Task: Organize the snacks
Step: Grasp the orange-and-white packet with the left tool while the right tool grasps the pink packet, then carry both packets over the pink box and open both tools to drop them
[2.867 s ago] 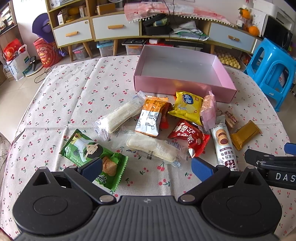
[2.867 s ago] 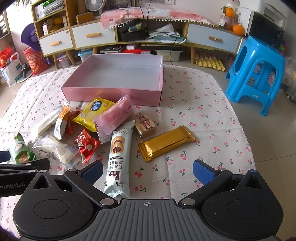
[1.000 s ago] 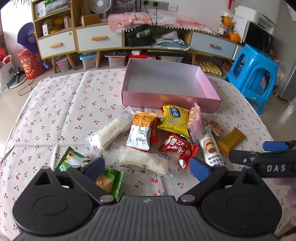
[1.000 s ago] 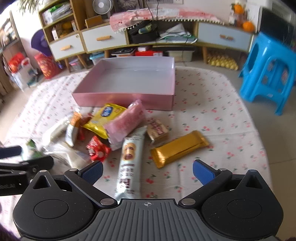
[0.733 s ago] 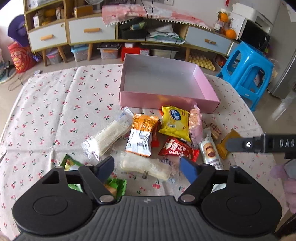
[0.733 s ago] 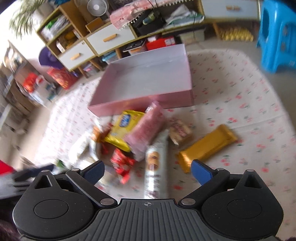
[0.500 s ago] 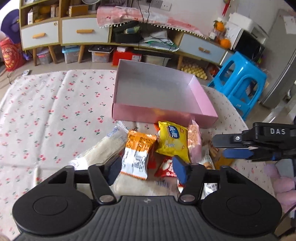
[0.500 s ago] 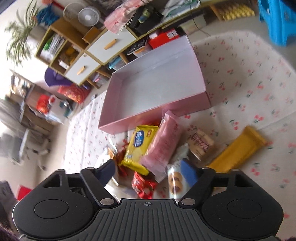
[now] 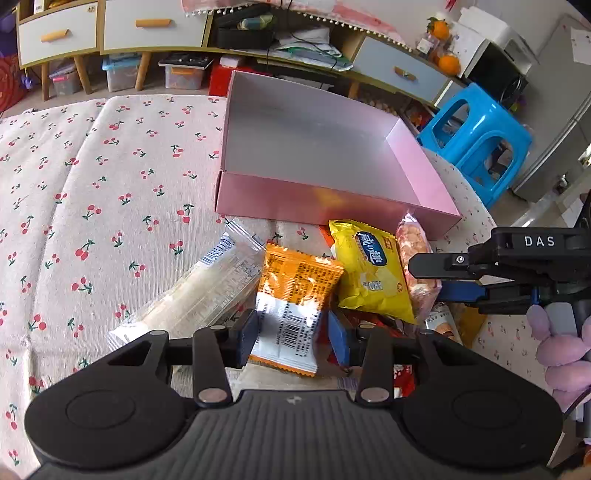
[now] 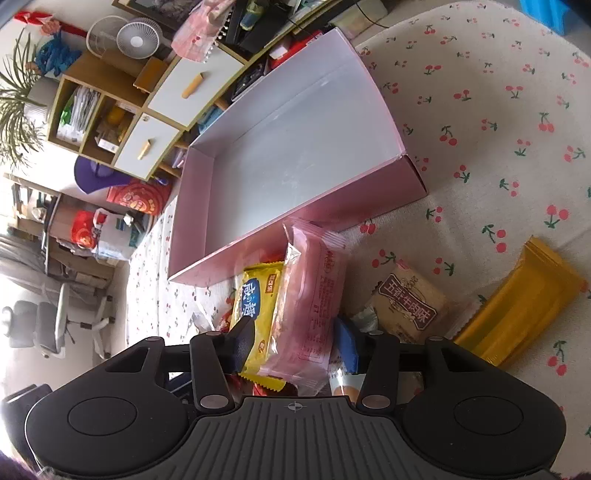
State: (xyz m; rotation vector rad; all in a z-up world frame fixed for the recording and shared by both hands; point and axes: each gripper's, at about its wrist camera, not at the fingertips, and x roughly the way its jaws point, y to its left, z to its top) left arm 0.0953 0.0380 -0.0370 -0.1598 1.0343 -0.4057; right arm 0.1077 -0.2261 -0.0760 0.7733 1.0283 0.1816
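Note:
An empty pink box (image 9: 332,206) (image 10: 280,162) stands on the cherry-print tablecloth, with a pile of snack packets in front of it. My left gripper (image 9: 291,334) straddles the near end of the orange packet (image 9: 295,291), jaws partly closed around it. My right gripper (image 10: 295,343) straddles the near end of the pink packet (image 10: 314,291), which lies partly on the yellow packet (image 10: 255,295) (image 9: 369,273); jaws partly closed around it. The right gripper also shows in the left wrist view (image 9: 428,280), at the pink packet (image 9: 417,266).
A clear white bar packet (image 9: 195,295) lies left of the orange one. A brown square snack (image 10: 406,306) and a gold bar (image 10: 524,302) lie to the right. A blue stool (image 9: 476,140) and low cabinets (image 9: 147,26) stand beyond the table.
Both grippers have come forward and down onto the pile. Both sets of jaws have narrowed from wide open, left around the orange packet, right around the pink one. The right gripper has tilted.

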